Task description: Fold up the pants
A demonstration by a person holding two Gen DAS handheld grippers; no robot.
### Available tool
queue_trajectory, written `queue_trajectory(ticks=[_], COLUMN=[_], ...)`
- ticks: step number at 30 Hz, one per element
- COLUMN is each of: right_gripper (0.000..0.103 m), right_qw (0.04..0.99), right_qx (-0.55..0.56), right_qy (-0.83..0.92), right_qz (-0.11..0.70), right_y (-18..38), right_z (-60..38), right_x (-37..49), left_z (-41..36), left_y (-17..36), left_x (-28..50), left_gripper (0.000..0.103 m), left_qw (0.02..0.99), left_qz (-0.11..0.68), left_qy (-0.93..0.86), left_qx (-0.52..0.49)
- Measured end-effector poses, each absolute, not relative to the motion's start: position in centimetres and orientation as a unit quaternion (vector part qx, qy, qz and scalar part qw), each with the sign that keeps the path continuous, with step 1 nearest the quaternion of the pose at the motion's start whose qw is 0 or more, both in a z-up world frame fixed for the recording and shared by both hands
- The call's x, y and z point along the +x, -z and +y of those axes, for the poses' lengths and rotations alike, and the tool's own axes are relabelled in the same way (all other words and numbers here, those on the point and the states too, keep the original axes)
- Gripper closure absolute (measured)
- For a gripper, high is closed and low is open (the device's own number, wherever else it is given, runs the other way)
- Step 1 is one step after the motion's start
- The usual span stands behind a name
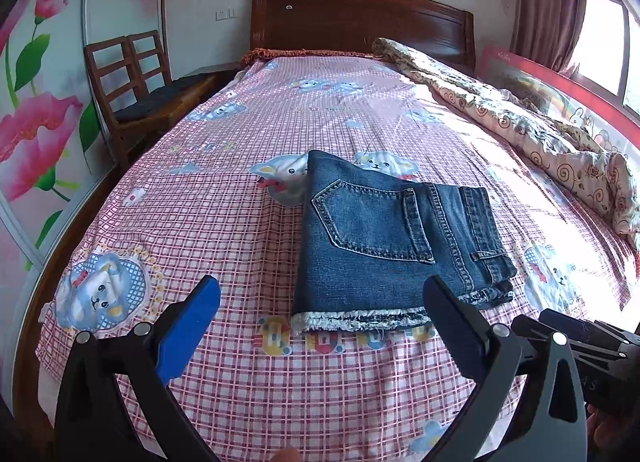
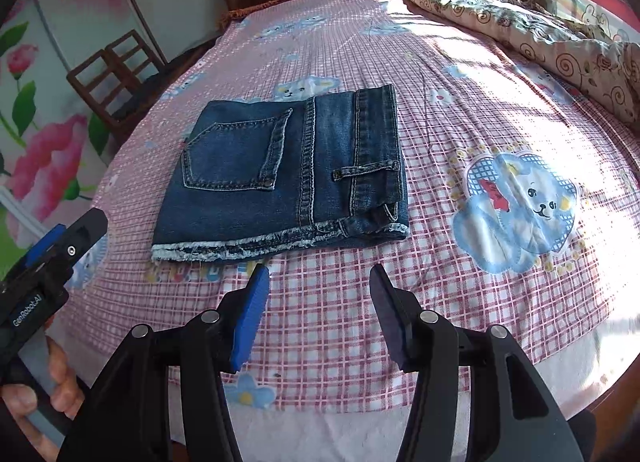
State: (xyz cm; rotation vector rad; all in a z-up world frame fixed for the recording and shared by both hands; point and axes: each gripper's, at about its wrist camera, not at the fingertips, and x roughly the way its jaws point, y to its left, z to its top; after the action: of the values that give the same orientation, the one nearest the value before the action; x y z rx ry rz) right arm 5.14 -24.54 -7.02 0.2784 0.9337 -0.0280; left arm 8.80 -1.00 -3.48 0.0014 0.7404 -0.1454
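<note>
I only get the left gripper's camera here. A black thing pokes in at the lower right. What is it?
Observer: The right gripper, jaws open, nothing between them.
Visitor: Is the pants' far right edge tidy? It's squashed in my view.
Observer: The folded jeans show a belt loop lying flat by the waistband.
Visitor: Who holds my gripper?
Observer: A bare hand grips the handle of the left gripper, beside the bed sheet.
</note>
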Motion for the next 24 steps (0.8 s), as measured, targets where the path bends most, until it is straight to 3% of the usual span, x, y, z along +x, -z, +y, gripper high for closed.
queue_trajectory(ticks=[6,8,24], right_gripper=[0.051,0.044,0.044], right_qw=[0.917,0.928,0.964], right_qx=[0.102,0.094,0.063], right_qy=[0.036,0.044,0.044], right_qz=[0.384,0.359,0.253], right_y=[4.2,3.2,-1.3], right_z=[-23.5,-23.0,-21.1], right_x=[4.3,4.0,2.1], left_z=[-0.9,-0.4,1.1], left_y=[3.2,2.8,-1.0], left_x=[8.3,7.9,5.5], left_gripper=[0.002,0.002,0.002], left_qw=[0.934,0.939,0.968], left_qz=[0.355,0.344,0.250], left_qy=[0.033,0.020,-0.012], left_qx=[0.015,0.020,0.010])
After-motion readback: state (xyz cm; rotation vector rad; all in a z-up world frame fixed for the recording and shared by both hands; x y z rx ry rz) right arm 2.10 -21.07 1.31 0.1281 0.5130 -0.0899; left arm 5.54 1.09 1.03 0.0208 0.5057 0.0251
